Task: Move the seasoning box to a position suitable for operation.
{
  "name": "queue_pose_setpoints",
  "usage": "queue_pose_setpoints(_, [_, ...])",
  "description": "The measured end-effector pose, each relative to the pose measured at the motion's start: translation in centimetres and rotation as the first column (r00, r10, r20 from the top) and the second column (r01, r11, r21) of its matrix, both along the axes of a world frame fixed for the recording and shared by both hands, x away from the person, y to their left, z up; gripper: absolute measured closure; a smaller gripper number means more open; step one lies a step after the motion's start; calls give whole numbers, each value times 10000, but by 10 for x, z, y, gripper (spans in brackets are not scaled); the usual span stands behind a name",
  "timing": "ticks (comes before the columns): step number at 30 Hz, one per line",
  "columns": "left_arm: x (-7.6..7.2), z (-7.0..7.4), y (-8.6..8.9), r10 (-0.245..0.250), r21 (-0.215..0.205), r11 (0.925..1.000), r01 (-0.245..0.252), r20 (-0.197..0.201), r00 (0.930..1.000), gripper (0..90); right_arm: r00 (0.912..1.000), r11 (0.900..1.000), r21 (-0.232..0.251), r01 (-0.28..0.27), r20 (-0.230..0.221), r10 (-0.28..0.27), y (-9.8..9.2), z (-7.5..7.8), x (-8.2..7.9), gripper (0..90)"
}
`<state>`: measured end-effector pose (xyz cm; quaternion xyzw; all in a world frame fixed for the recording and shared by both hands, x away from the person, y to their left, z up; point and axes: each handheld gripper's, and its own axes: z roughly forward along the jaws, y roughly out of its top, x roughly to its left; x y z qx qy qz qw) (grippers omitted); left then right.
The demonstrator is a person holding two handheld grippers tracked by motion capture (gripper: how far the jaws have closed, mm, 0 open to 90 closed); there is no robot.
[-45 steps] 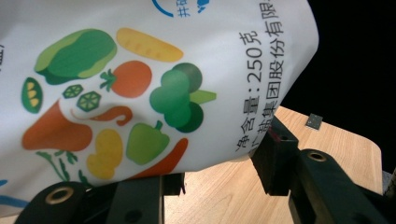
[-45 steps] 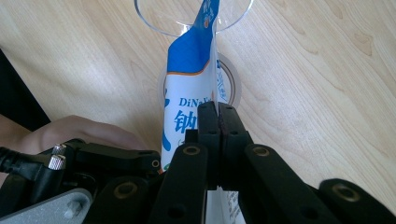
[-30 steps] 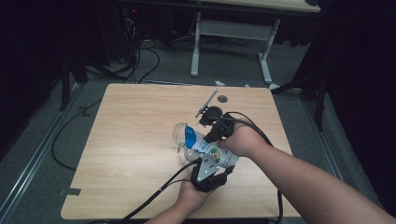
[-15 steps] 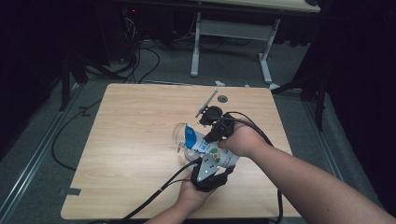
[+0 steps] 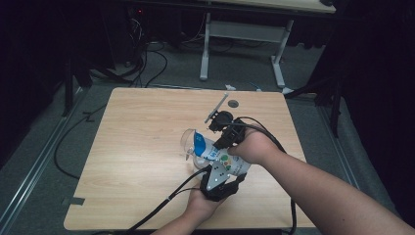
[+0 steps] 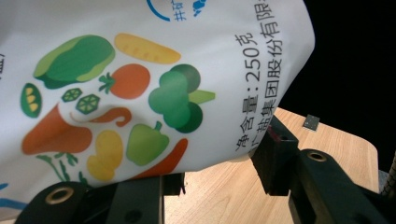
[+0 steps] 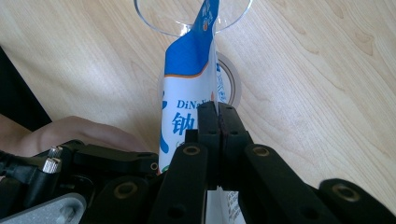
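1. The right gripper's [image 7: 217, 109] jaws are closed flat on a thin edge of the bag [image 7: 187, 88], which runs up between them in the right gripper view; no gap shows between the two jaws.
2. The left gripper's [image 6: 219, 163] jaws stand about half apart with the bag's [image 6: 140, 84] full body between them. In the left gripper view the right-hand jaw presses against the bag's printed side and the other jaw lies under its lower edge, so the bag is gripped.
3. In the high view the left gripper [image 5: 219, 180] sits near the front edge of the surface [image 5: 142, 127], held by a hand [image 5: 201, 204] that comes in from the bottom; the right gripper [image 5: 226, 128] is just beyond it, held by the other hand [image 5: 254, 147].
4. The bag [image 5: 218, 155] lies between the two grippers, right of the surface's middle, tilted so that its blue top points away from the person and to the left.
5. That blue top reaches into the mouth of a clear cup [image 5: 188, 142], which stands on the surface just left of the grippers. In the right gripper view the cup's [image 7: 154, 18] rim is at the top, with the bag's tip inside it.
6. The bag is white, printed with vegetables and black lettering on one face and blue at the top.
7. A black cable [image 5: 166, 200] trails from the left gripper toward the front edge.
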<state>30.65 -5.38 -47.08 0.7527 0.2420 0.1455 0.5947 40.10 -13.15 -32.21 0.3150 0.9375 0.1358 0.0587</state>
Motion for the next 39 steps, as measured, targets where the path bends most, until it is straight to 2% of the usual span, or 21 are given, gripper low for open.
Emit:
queue_pose_setpoints(23, [2,0,-1,28,-251,9997,-31,-100,9999,584,10000,10000,-81,-30,60,30,2,1,2,897])
queue_pose_setpoints(39, [2,1,-1,24,-251,9997,-26,-72,10000,586,10000,10000,-63,28,94,-27,2,2,1,897])
